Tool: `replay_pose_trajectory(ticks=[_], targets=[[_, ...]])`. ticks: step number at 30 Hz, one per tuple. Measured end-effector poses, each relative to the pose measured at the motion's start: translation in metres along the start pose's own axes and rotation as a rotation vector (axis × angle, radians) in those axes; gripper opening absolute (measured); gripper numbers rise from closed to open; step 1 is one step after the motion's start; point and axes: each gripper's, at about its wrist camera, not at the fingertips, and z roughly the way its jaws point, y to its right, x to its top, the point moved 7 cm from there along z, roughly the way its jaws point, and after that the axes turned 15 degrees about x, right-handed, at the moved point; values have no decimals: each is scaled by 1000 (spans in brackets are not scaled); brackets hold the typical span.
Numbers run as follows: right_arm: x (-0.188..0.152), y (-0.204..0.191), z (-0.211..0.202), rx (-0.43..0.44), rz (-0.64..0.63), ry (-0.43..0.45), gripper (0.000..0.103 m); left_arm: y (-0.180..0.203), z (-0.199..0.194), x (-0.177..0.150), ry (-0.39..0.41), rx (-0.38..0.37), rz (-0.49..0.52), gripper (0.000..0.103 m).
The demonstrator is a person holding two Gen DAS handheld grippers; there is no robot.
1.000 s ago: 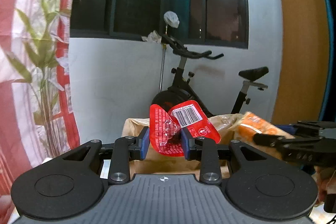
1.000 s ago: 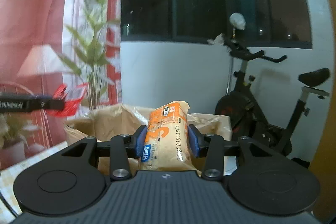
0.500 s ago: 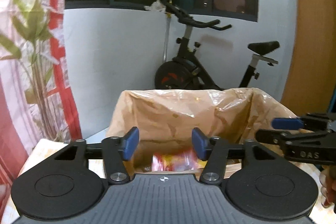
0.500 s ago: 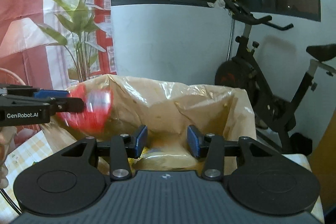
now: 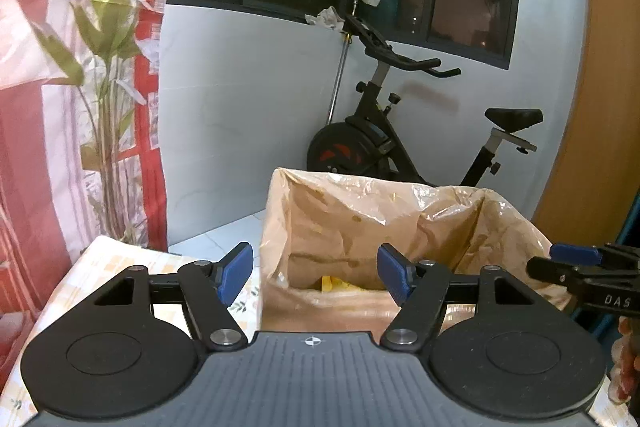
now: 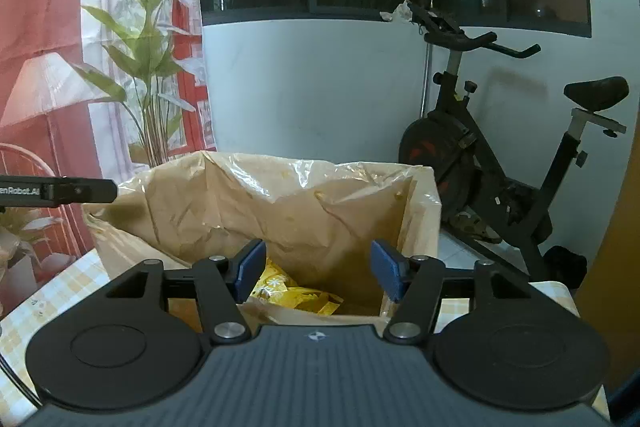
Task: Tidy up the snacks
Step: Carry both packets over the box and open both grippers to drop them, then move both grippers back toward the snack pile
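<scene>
both your tools are empty, jaws opening: left tool (image 5: 316, 269), right tool (image 6: 318, 269), poised over the lined box (image 6: 416, 211). yellow snacks (image 6: 296, 297) lie inside. drop step looks done; next, likely fetch more from the worktop (image 5: 100, 259).

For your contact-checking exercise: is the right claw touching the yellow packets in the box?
Apart. The right wrist view shows the opening right claw empty, with the yellow packets lying down inside the box.
</scene>
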Motion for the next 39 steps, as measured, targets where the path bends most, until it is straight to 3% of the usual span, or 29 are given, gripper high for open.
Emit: replay_pose_trajectory(ticks=[14, 27, 32, 39], targets=[[-17, -14, -46, 10, -23, 54, 62, -55, -44, -39, -4, 54, -6, 71], [-63, 21, -69, -56, 9, 39, 62, -84, -42, -97, -89, 89, -141, 70], [-92, 28, -64, -39, -32, -44, 62, -85, -39, -111, -121, 108, -173, 70], [-154, 44, -35, -3, -115, -261, 66, -84, -42, -132, -162, 141, -172, 70]])
